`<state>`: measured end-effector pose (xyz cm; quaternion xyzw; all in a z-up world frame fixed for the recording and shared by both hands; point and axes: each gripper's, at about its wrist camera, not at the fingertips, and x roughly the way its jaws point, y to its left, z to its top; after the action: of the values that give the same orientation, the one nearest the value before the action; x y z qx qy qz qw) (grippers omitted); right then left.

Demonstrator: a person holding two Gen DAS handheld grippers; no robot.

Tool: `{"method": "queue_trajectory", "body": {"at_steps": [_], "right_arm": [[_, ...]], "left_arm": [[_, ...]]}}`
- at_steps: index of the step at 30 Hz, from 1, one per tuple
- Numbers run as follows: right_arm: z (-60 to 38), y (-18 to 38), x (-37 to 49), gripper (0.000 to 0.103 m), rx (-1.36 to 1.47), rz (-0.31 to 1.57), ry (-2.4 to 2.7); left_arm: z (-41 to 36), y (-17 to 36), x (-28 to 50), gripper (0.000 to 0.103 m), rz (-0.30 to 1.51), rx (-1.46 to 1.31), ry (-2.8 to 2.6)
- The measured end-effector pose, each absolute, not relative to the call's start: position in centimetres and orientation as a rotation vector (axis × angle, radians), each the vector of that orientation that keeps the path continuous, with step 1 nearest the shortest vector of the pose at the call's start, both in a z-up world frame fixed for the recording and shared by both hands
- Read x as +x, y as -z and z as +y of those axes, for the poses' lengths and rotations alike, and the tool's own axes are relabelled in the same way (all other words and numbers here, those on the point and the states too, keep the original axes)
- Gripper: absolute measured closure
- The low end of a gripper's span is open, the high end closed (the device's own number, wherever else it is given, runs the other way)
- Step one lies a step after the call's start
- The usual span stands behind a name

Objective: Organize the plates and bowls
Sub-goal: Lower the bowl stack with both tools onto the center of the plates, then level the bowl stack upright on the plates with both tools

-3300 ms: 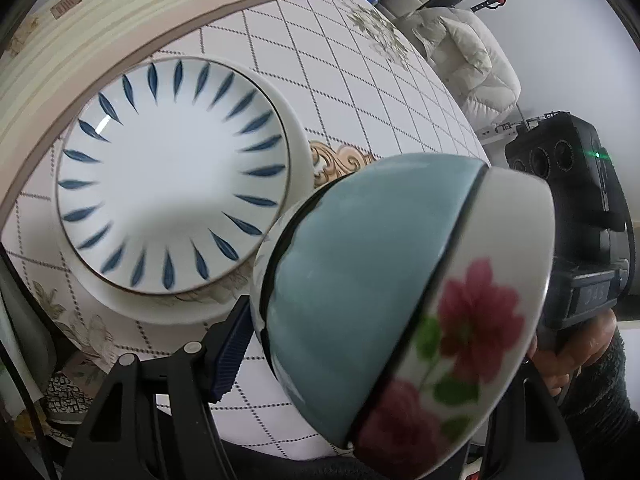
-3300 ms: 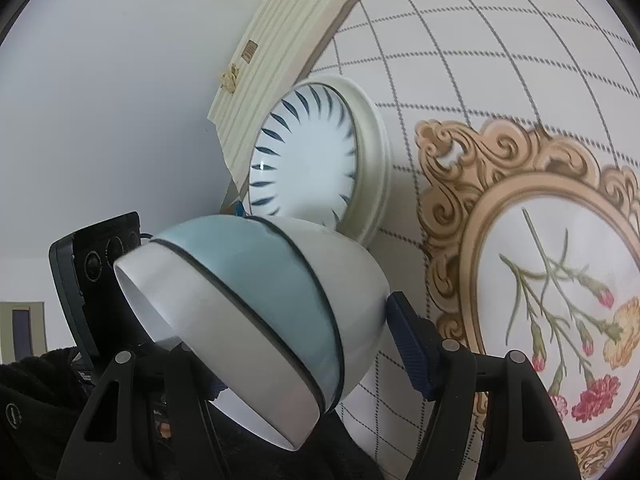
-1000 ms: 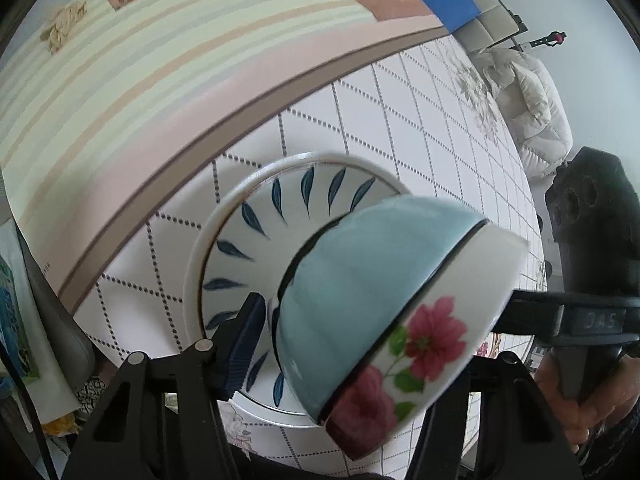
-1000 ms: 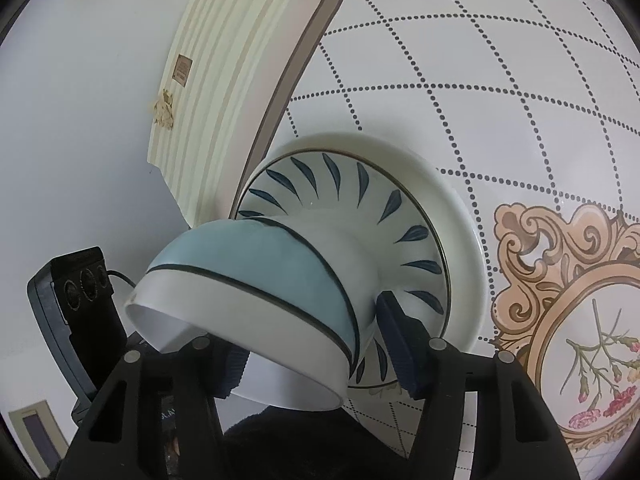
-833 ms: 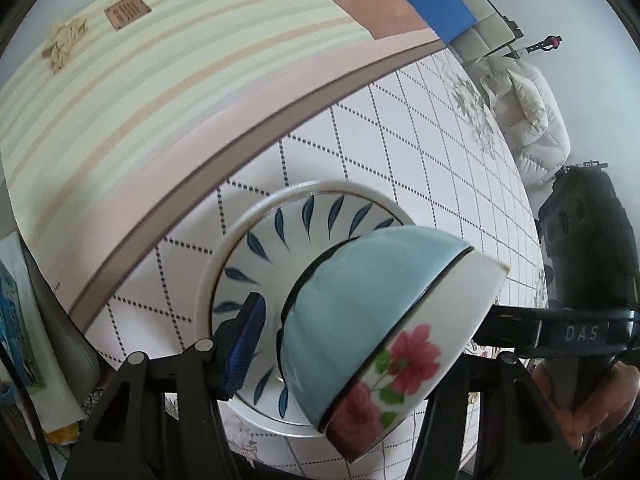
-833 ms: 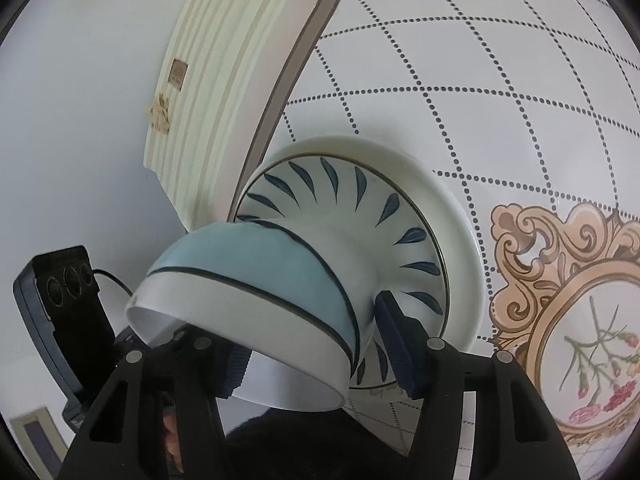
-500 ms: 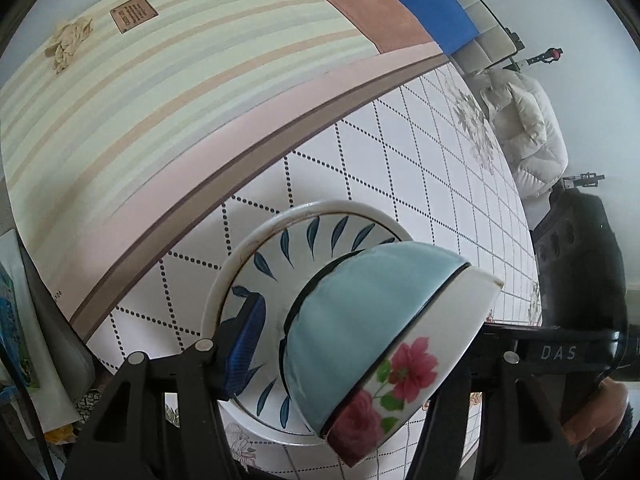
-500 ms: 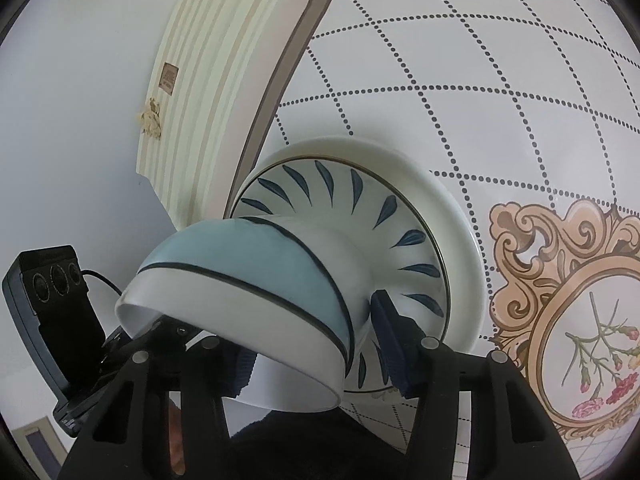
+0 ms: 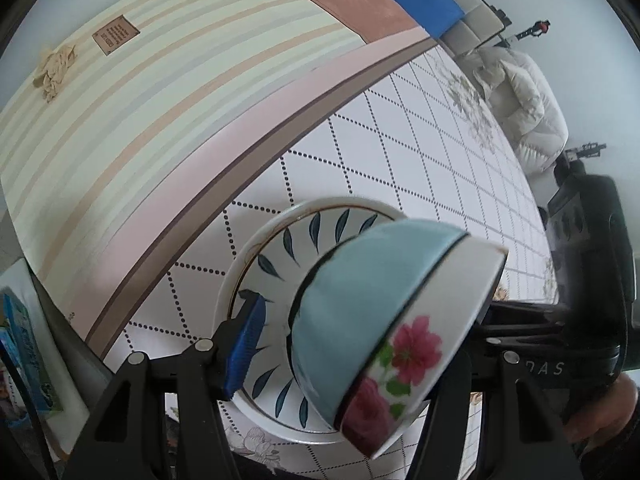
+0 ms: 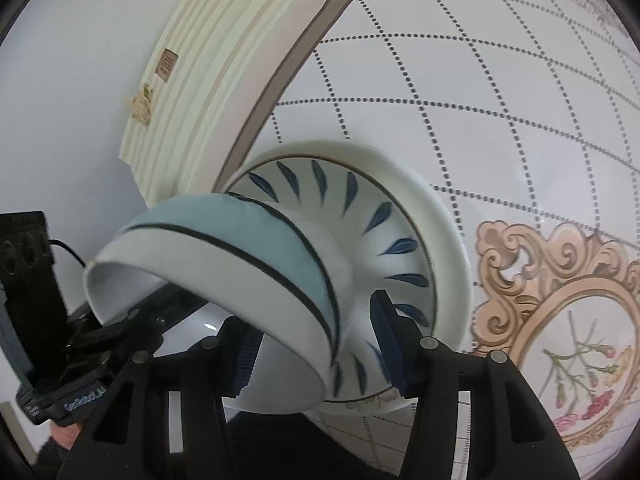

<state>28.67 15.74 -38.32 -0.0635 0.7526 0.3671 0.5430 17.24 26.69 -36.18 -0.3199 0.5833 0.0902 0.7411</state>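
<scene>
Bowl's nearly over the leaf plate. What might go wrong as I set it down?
The bowl hangs steeply tilted, so its foot edge may strike the leaf plate first and chip or skid. That plate rests on a white plate near the tablecloth's brown border; a sideways knock might shove the stack.

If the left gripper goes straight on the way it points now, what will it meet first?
Most likely the leaf-pattern plate stacked on the table. The left gripper points steeply down at it, and the flowered bowl between its fingers looks set to touch the plate first; the gap is hard to judge.
</scene>
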Motion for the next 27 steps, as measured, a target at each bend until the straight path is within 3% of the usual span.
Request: {"method": "queue_trajectory", "body": {"at_steps": [7,12,14,27], "right_arm": [[14.1,37.0,27.8,0.04,-0.193,1.726,-0.788],[12.3,35.1,27.2,0.011,-0.186,1.656,-0.725],[11.3,34.5,27.0,0.005,-0.141,1.636,-0.71],[10.2,38.0,26.7,0.006,0.253,1.686,-0.835]], "left_arm": [[25.3,34.7,17.0,0.045,1.291,-0.598,-0.225],[24.8,32.4,16.2,0.03,1.269,-0.47,-0.282],[24.7,31.8,16.0,0.023,1.252,-0.423,-0.308],[27.4,32.5,18.9,0.021,1.268,-0.501,-0.132]]}}
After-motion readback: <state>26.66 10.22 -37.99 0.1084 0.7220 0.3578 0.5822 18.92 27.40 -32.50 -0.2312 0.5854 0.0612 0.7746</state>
